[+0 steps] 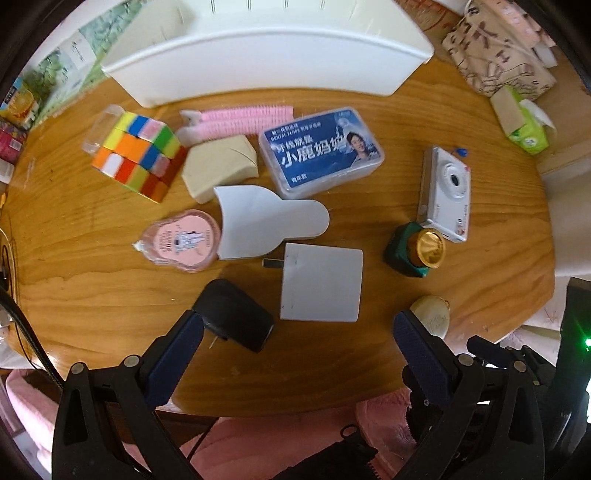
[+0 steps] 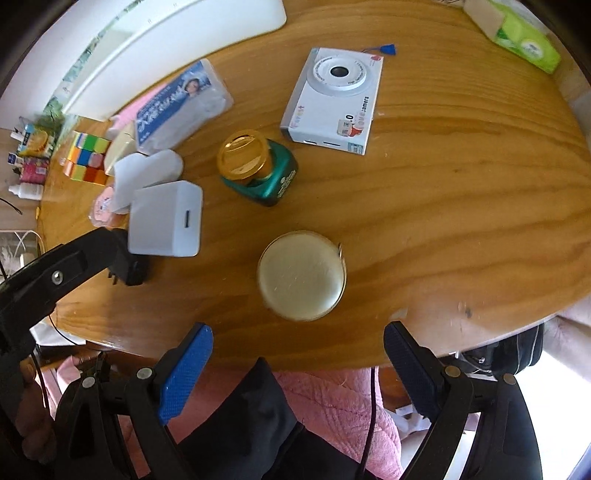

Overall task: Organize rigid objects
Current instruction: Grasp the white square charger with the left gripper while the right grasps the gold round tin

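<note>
Small objects lie on a round wooden table (image 1: 92,258). In the left wrist view: a colourful cube (image 1: 138,155), a blue floss box (image 1: 319,151), a white charger (image 1: 321,282), a black plug (image 1: 234,319), a white camera (image 1: 445,192) and a green jar with gold lid (image 1: 415,249). My left gripper (image 1: 295,332) is open above the table's near edge, its left finger beside the black plug. My right gripper (image 2: 297,345) is open and empty, just short of a round cream tin (image 2: 302,275). The camera (image 2: 332,99), jar (image 2: 258,166) and charger (image 2: 166,219) show beyond it.
A white bin (image 1: 266,59) stands at the table's far side. A pink hair roller (image 1: 243,118), a beige sponge (image 1: 219,168), a white scoop-shaped piece (image 1: 266,225) and a pink packet (image 1: 181,240) lie mid-table. A green tissue pack (image 2: 517,29) sits far right.
</note>
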